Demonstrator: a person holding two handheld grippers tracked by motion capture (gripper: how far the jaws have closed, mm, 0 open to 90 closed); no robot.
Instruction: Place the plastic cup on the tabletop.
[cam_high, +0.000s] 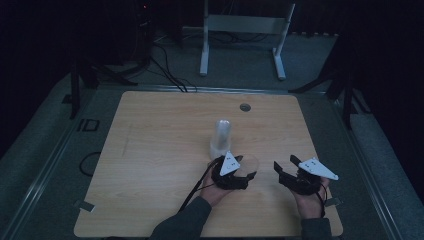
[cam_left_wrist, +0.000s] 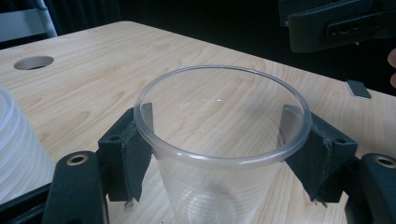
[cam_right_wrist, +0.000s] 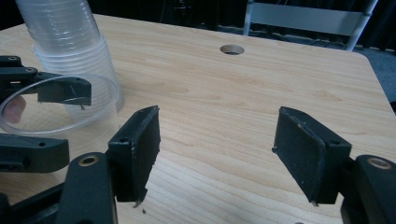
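A clear plastic cup (cam_left_wrist: 219, 186) stands upright on the wooden table (cam_high: 160, 150), near its front middle. My left gripper (cam_left_wrist: 219, 144) is shut on the cup, one pad against each side just under the rim. From above, the left gripper (cam_high: 246, 169) points right with the cup (cam_high: 251, 161) at its tips. A tall stack of clear cups (cam_high: 221, 136) stands just behind it; the stack (cam_right_wrist: 70, 37) is nested and leans slightly. My right gripper (cam_right_wrist: 215, 144) is open with nothing between its pads, a short way right of the cup (cam_right_wrist: 56, 100). The right gripper (cam_high: 286, 164) rests low above the table.
A round cable hole (cam_high: 245, 107) sits in the table's far middle. A small grey tab (cam_left_wrist: 358, 88) lies at the table's right edge. Beyond the far edge stand a white metal frame (cam_high: 245, 25) and floor cables (cam_high: 165, 70). Bare wood stretches to the left.
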